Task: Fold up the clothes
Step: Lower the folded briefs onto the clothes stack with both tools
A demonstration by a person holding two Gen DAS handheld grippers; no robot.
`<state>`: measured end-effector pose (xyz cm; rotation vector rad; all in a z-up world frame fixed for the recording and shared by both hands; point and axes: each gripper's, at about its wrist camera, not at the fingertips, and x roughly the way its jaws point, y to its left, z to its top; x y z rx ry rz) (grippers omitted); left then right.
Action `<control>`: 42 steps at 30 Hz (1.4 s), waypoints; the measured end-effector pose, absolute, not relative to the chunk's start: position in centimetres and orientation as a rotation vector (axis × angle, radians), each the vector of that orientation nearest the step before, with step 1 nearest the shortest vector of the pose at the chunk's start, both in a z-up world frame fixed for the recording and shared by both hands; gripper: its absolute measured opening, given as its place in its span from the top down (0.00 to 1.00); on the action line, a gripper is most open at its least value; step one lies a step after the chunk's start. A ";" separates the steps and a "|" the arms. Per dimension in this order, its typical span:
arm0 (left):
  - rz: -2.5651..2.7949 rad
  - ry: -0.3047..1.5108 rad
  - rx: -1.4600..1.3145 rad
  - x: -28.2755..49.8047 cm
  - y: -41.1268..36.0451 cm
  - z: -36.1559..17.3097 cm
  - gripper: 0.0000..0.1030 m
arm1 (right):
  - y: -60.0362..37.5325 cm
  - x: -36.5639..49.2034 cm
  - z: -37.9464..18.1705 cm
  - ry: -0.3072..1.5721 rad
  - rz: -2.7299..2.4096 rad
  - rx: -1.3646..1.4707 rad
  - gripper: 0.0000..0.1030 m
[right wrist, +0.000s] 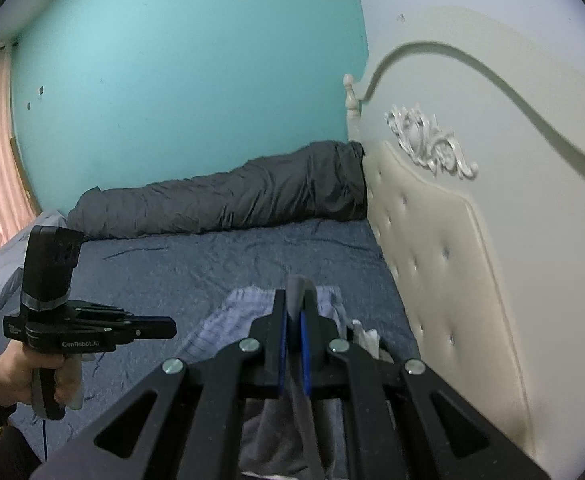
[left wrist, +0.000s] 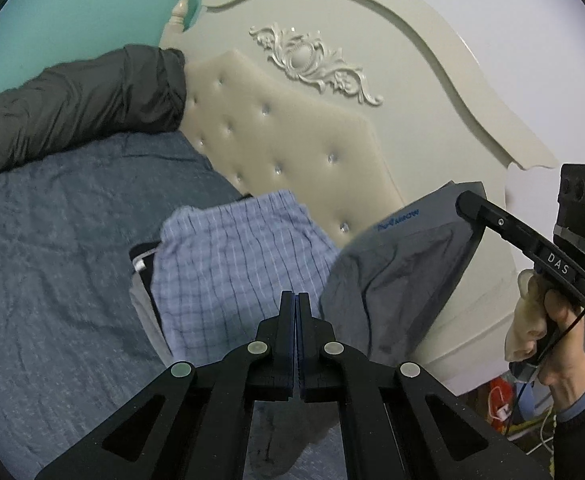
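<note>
Grey garment [left wrist: 396,272] in right hand-held gripper [right wrist: 295,312]; left hand-held gripper [left wrist: 296,300] empty

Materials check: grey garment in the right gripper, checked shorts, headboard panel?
Grey garment: soft matte knit, likely cotton jersey; it drapes in loose folds, printed logo near the edge.
Checked shorts: thin woven fabric, probably cotton; crisp blue-and-white check, flat finish.
Headboard panel: padded cream upholstery, leather or faux, can't tell; smooth, with button tufting.
</note>
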<state>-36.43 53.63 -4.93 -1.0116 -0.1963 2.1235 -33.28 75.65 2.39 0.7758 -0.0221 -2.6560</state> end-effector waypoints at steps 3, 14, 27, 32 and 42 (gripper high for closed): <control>2.099 -0.198 -1.043 -36.6 54.4 -6.2 1.00 | 76.5 -32.6 1.8 -0.036 -2.640 0.796 0.95; 2.031 -0.146 -1.090 -36.2 58.6 -7.1 0.98 | 80.1 -29.1 -1.2 -0.147 -2.633 0.819 0.95; 1.979 -0.117 -1.166 -38.8 64.5 -7.9 0.74 | 83.3 -27.7 -4.5 -0.243 -2.634 0.870 0.95; 1.969 -0.131 -1.205 -40.2 65.8 -8.6 0.69 | 83.6 -27.7 -5.1 -0.247 -2.623 0.867 0.95; 1.930 -0.092 -1.190 -39.7 66.7 -9.3 0.91 | 84.4 -27.5 -5.7 -0.269 -2.630 0.861 0.95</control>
